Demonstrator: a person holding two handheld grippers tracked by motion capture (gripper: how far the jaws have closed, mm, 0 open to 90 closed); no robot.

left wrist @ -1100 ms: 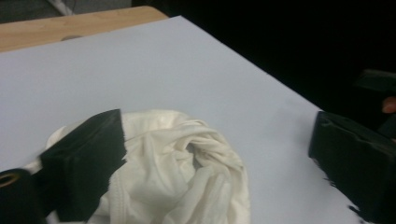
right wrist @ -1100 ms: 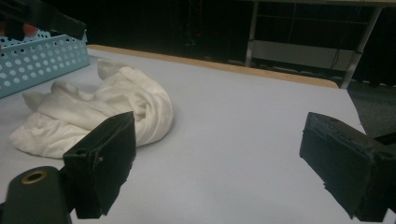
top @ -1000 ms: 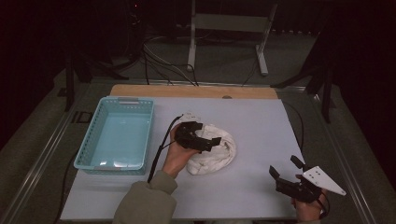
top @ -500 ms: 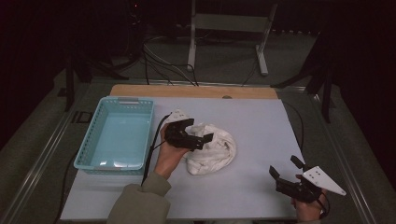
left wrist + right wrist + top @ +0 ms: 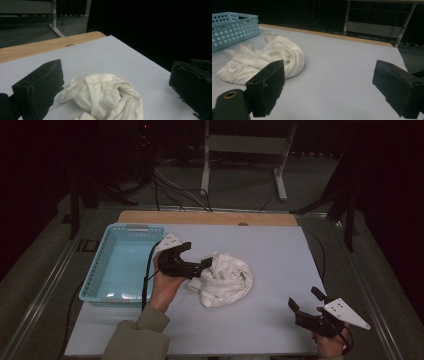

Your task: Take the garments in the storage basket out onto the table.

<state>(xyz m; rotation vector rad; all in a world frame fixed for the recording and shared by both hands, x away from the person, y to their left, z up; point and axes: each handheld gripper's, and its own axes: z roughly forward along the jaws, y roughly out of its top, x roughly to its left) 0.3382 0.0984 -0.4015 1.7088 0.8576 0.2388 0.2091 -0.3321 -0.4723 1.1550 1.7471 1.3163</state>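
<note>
While agape: left hand-held gripper (image 5: 196, 255) beside cloth (image 5: 225, 279)

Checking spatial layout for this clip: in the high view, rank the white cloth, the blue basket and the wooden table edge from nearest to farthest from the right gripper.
From the right gripper, at the table's near right corner:
1. white cloth, mid-table, to its left.
2. wooden table edge, along the far side.
3. blue basket, at the table's left side; nearly level with the edge, so this order is loose.

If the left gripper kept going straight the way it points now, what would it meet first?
Most likely the crumpled white cloth: it lies between the open jaws of the left gripper, just ahead on the table. Whether a jaw already touches it is unclear.
</note>
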